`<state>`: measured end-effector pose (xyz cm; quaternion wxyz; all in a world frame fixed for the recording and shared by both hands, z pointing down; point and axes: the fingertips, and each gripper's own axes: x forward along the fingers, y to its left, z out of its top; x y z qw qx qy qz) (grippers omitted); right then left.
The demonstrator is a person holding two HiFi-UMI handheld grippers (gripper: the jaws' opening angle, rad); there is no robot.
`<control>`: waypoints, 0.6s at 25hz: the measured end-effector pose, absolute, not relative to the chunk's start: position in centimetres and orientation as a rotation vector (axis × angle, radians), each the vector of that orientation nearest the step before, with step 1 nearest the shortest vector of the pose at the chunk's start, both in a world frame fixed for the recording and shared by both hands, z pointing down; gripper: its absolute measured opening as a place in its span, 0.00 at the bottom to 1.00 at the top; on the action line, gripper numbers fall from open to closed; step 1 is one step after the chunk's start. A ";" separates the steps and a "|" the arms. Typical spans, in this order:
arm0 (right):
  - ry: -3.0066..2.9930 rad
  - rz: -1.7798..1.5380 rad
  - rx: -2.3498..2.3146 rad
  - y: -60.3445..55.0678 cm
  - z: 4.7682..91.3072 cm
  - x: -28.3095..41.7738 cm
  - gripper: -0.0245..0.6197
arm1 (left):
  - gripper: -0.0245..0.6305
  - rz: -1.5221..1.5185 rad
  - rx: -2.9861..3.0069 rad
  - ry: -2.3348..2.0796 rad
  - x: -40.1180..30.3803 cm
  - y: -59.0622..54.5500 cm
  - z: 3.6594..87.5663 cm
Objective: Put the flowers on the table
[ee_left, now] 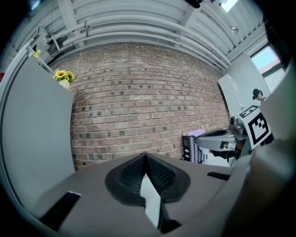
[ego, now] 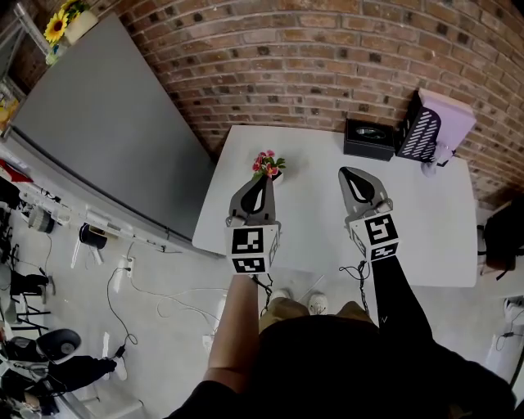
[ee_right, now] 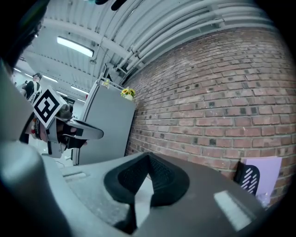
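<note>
A small bunch of pink and red flowers with green leaves stands on the white table, near its left part. In the head view my left gripper hangs just on the near side of the flowers, its tip almost over them. Its jaws are shut with nothing between them, and the flowers do not show in the left gripper view. My right gripper hovers over the table's middle, shut and empty. Each gripper view also catches the other gripper off to the side.
A black box and a purple bag with a striped black panel sit at the table's far right by the brick wall. A grey panel with sunflowers on top stands left. Cables lie on the floor.
</note>
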<state>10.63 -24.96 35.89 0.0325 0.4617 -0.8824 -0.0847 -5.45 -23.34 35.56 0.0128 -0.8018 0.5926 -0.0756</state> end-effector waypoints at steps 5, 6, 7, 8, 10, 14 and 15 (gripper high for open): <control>-2.711 -0.248 1.432 -25.2 36.0 10.8 0.04 | 0.05 -0.229 -2.500 1.844 -5.4 -23.4 35.6; -2.710 -0.246 1.432 -25.2 36.0 10.8 0.04 | 0.05 -0.228 -2.501 1.842 -5.4 -23.4 35.6; -2.709 -0.244 1.432 -25.2 36.1 10.8 0.04 | 0.05 -0.228 -2.501 1.841 -5.4 -23.4 35.6; -2.709 -0.243 1.433 -25.2 36.1 10.8 0.04 | 0.05 -0.228 -2.501 1.840 -5.4 -23.5 35.6; -2.710 -0.242 1.431 -25.3 36.1 10.9 0.04 | 0.05 -0.231 -2.502 1.841 -5.3 -23.6 35.6; -2.712 -0.241 1.424 -25.4 36.0 11.0 0.04 | 0.05 -0.228 -2.503 1.841 -5.1 -23.8 35.5; -2.712 -0.239 1.423 -25.5 36.0 11.1 0.04 | 0.05 -0.229 -2.503 1.841 -5.0 -23.8 35.5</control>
